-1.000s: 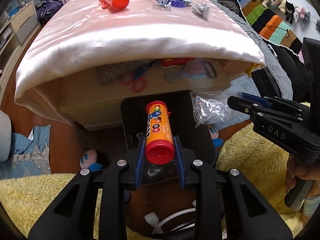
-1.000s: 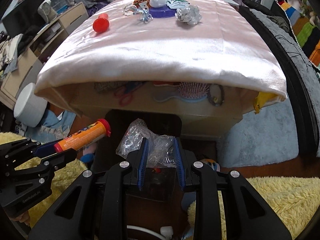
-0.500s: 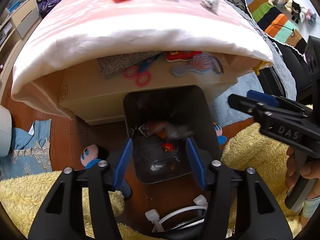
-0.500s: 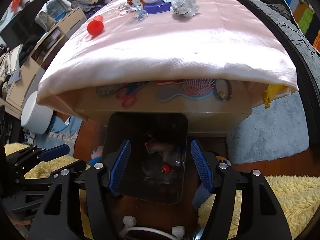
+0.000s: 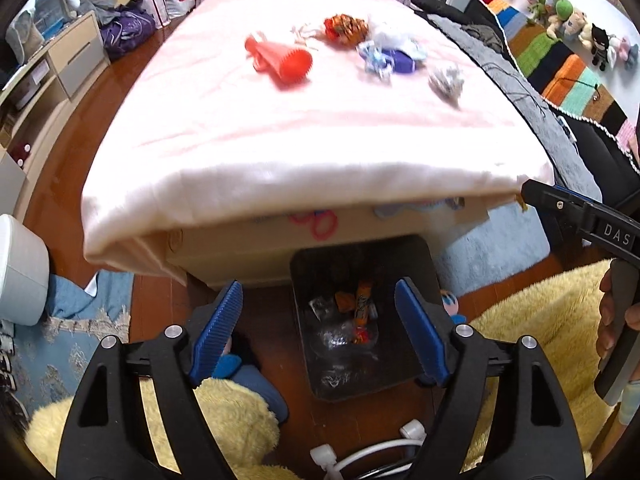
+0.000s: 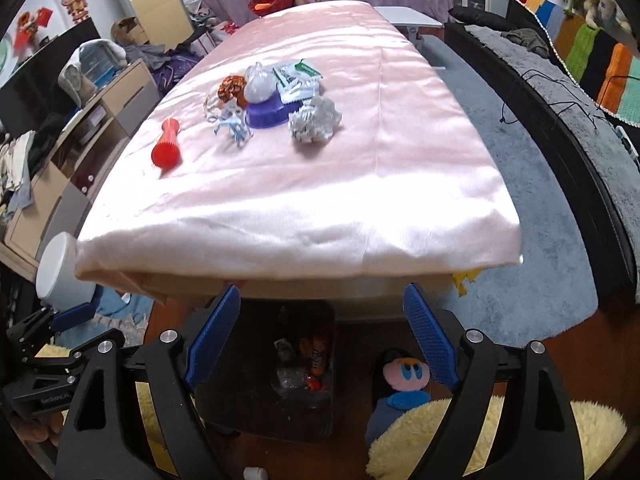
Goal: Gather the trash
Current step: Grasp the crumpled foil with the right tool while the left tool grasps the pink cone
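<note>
Left wrist view looked down into the black bin (image 5: pixel 416 264) on the wooden floor just in front of the table's near end; an orange tube (image 5: pixel 362 306) and crumpled clear plastic (image 5: pixel 340 336) lay at its bottom. The left gripper (image 5: pixel 318 328) hung above the bin with its blue pads spread wide and spreading further, nothing between them and nothing touched. The right gripper (image 6: pixel 320 330) stood likewise over the same bin (image 6: pixel 224 364), its jaws opening with nothing in them; the right wrist view showed its pads framing the tube (image 6: pixel 319 354) below. More trash sat well apart up on the pink cloth (image 6: pixel 360 160) covering the table: a crumpled foil ball (image 6: pixel 314 120), a purple lid (image 6: pixel 268 114), white sachets (image 6: pixel 298 80), a red ridged cylinder (image 6: pixel 166 146), a tangle of pale ribbon (image 6: pixel 232 122) and an orange wrapper (image 6: pixel 231 87). A pink plush toy (image 6: pixel 404 378) rested on the floor just beside the bin, against a yellow shaggy rug (image 6: pixel 480 436)
</note>
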A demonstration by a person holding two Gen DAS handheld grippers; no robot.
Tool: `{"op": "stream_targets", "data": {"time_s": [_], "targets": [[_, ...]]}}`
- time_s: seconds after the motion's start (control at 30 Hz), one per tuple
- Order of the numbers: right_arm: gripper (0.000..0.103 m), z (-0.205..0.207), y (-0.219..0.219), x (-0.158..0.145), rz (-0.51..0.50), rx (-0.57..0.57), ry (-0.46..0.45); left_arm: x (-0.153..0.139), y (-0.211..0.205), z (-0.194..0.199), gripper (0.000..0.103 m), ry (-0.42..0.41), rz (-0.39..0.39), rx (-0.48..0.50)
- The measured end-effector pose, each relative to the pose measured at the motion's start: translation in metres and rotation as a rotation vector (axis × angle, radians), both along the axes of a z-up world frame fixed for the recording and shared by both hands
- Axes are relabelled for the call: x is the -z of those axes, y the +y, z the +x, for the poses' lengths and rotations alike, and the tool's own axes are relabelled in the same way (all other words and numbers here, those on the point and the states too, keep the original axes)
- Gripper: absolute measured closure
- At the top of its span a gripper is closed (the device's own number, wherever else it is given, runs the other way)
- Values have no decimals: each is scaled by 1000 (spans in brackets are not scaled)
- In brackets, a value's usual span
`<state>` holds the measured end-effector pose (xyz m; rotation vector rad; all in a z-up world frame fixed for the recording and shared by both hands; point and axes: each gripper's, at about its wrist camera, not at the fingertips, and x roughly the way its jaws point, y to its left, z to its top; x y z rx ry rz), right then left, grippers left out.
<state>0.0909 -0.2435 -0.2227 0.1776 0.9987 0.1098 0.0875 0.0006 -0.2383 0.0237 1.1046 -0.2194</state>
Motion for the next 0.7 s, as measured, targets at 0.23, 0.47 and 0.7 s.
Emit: {"op": "stream_targets", "data": {"time_s": [0.23, 0.47, 0.7], "targets": [[18, 35, 0, -11, -24, -8, -22, -19, 10, 34, 27, -46, 3, -38], [18, 69, 3, -11, -20, -16, -16, -25, 16, 78, 27, -52, 2, -72], [18, 101, 10, -7, -30, -38, -14, -32, 7, 125, 27, -78, 17, -76]]}}
